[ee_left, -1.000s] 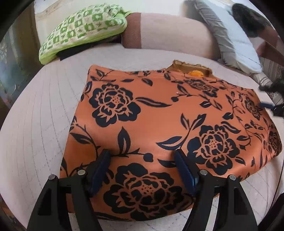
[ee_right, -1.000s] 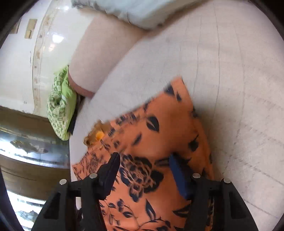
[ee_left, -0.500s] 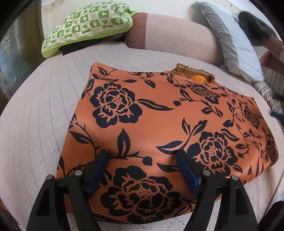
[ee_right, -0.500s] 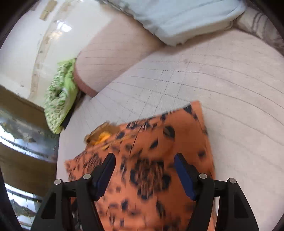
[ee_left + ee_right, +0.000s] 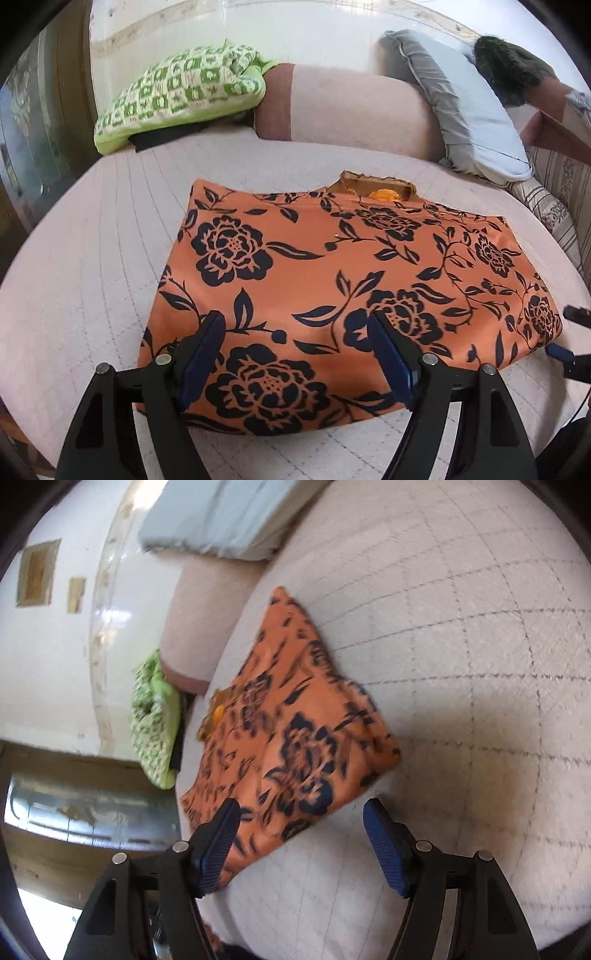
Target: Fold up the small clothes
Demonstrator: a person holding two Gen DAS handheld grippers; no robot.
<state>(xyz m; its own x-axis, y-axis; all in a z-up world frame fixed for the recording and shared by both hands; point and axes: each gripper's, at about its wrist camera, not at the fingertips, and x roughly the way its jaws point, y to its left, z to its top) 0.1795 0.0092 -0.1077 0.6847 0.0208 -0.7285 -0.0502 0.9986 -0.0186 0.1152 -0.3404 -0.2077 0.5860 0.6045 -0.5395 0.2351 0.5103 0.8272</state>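
An orange garment with black flowers (image 5: 332, 273) lies folded flat on the quilted bed; a brown waistband with an orange tag (image 5: 380, 186) peeks out at its far edge. It also shows in the right wrist view (image 5: 291, 731), blurred. My left gripper (image 5: 295, 347) is open and empty, hovering over the garment's near edge. My right gripper (image 5: 301, 834) is open and empty, off the garment's near right corner; its tips show at the right edge of the left wrist view (image 5: 570, 332).
The pale quilted bed cover (image 5: 92, 258) surrounds the garment. A green patterned pillow (image 5: 181, 92), a pink bolster (image 5: 343, 107) and a grey pillow (image 5: 461, 107) lie at the far end. A striped cloth (image 5: 561, 192) sits at the right.
Both grippers have drawn back from the garment, open throughout. The right gripper moved off the cloth toward its near right corner. The garment has not moved.
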